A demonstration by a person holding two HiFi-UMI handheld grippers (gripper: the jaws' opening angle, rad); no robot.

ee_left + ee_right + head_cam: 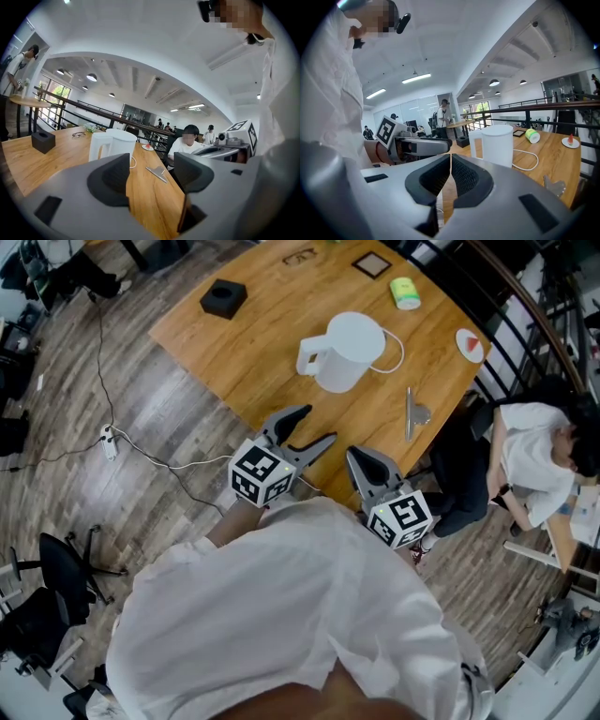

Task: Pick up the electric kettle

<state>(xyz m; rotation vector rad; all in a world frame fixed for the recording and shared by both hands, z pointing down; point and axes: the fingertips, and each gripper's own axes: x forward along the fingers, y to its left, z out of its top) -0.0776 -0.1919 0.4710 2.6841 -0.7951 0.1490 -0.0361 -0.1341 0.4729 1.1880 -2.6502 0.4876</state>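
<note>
A white electric kettle (345, 351) stands upright on the wooden table (272, 334), its handle toward the left and a white cord looping off its right side. In the left gripper view the kettle (115, 145) shows beyond the jaws, and in the right gripper view the kettle (497, 144) stands a little to the right. My left gripper (306, 431) is open at the table's near edge, short of the kettle, with nothing between its fingers. My right gripper (362, 462) is shut and empty, just off the near edge.
On the table lie a black box (223, 298), a green roll (405, 292), a framed square (372, 264), glasses (299, 256), a small plate (470, 345) and a metal clip (412, 413). A seated person (534, 460) is at the right. Cables (141, 451) cross the floor.
</note>
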